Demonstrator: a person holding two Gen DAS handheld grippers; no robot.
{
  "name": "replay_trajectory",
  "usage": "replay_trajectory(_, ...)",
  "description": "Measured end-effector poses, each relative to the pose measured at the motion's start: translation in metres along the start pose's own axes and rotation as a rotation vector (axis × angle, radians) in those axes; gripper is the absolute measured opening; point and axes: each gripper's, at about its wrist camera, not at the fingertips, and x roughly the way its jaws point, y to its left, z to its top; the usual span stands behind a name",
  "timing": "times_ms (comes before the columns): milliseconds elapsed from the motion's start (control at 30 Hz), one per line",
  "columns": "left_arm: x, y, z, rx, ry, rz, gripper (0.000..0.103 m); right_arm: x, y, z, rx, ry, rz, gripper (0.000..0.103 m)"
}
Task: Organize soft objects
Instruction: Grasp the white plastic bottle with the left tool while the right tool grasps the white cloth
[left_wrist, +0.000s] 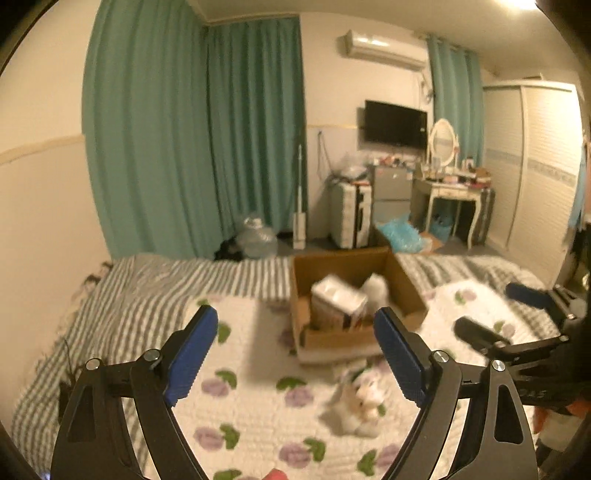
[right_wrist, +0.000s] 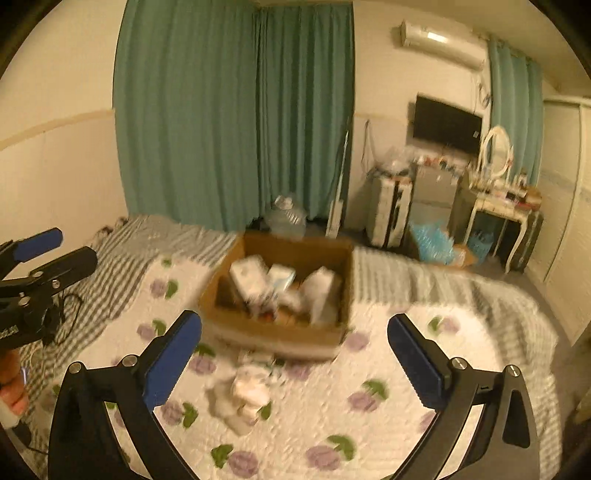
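Observation:
A small white plush toy lies on the floral blanket of the bed, in front of an open cardboard box. The box holds several white packages. My left gripper is open and empty, above the blanket, with the toy low between its fingers. My right gripper is open and empty, with the toy below it and the box just beyond. The right gripper also shows at the right edge of the left wrist view, and the left gripper at the left edge of the right wrist view. Both views are blurred.
A grey striped sheet covers the bed around the blanket. Beyond the bed are green curtains, a water jug, a white suitcase, a dressing table and a wardrobe.

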Motion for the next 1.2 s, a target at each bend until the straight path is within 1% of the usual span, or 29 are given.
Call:
replay_trajectory(67, 0.011, 0.002, -0.021, -0.014, 0.019, 0.016, 0.088, 0.024, 0.005, -0.016, 0.012, 0.046, 0.013, 0.101)
replay_trajectory(100, 0.020, 0.004, -0.030, -0.022, 0.035, 0.016, 0.088, 0.043, 0.008, -0.030, 0.019, 0.081, 0.020, 0.101)
replay_trajectory(167, 0.046, 0.004, -0.049, -0.036, 0.082, 0.022, 0.088, 0.066, 0.008, -0.050, 0.021, 0.121, 0.032, 0.101)
replay_trajectory(200, 0.060, 0.004, -0.058, -0.044, 0.104, 0.036, 0.088, 0.082, 0.009, -0.061, 0.022, 0.159, 0.029, 0.101)
replay_trajectory(267, 0.074, 0.004, -0.080, -0.062, 0.139, 0.058, 0.088, 0.112, 0.008, -0.080, 0.014, 0.233, 0.026, 0.101)
replay_trajectory(300, 0.082, 0.004, -0.088, -0.072, 0.159, 0.060, 0.088, 0.121, 0.008, -0.086, 0.009, 0.256, 0.026, 0.101)
replay_trajectory(367, 0.099, 0.005, -0.103, -0.104, 0.204, 0.056, 0.088, 0.143, 0.007, -0.097, 0.024, 0.310, 0.060, 0.101)
replay_trajectory(467, 0.116, 0.009, -0.115, -0.159, 0.241, 0.048, 0.088, 0.164, 0.010, -0.104, 0.013, 0.346, 0.081, 0.101)
replay_trajectory(500, 0.120, 0.011, -0.117, -0.170, 0.253, 0.041, 0.088, 0.172, 0.013, -0.107, 0.003, 0.357, 0.095, 0.099)
replay_trajectory(567, 0.128, 0.013, -0.121, -0.184, 0.267, 0.050, 0.088, 0.182, 0.017, -0.112, 0.002, 0.381, 0.133, 0.088)
replay_trajectory(633, 0.133, 0.013, -0.124, -0.187, 0.274, 0.065, 0.088, 0.193, 0.022, -0.118, -0.009, 0.407, 0.165, 0.069)
replay_trajectory(667, 0.134, 0.013, -0.125, -0.188, 0.281, 0.067, 0.088, 0.196, 0.022, -0.121, -0.010, 0.412, 0.179, 0.064)
replay_trajectory(700, 0.135, 0.013, -0.126, -0.189, 0.288, 0.069, 0.088, 0.195, 0.022, -0.123, -0.005, 0.415, 0.193, 0.052)
replay_trajectory(733, 0.134, 0.012, -0.127, -0.193, 0.291, 0.076, 0.088, 0.195, 0.021, -0.123, 0.001, 0.419, 0.204, 0.038)
replay_trajectory(833, 0.129, 0.011, -0.130, -0.206, 0.286, 0.085, 0.088, 0.183, 0.021, -0.124, -0.002, 0.406, 0.225, 0.024)
replay_trajectory(900, 0.126, 0.009, -0.131, -0.213, 0.285, 0.094, 0.088, 0.169, 0.018, -0.121, -0.013, 0.380, 0.233, 0.021)
replay_trajectory(1000, 0.117, 0.002, -0.132, -0.208, 0.275, 0.094, 0.088, 0.147, 0.008, -0.117, 0.009, 0.346, 0.235, 0.020)
replay_trajectory(1067, 0.114, -0.004, -0.132, -0.194, 0.275, 0.082, 0.088, 0.132, 0.001, -0.114, 0.018, 0.321, 0.219, 0.020)
replay_trajectory(1133, 0.113, -0.013, -0.133, -0.174, 0.291, 0.068, 0.088, 0.119, -0.008, -0.112, 0.018, 0.302, 0.194, 0.020)
replay_trajectory(1200, 0.115, -0.021, -0.134, -0.164, 0.320, 0.030, 0.088, 0.107, -0.019, -0.108, 0.030, 0.279, 0.168, 0.020)
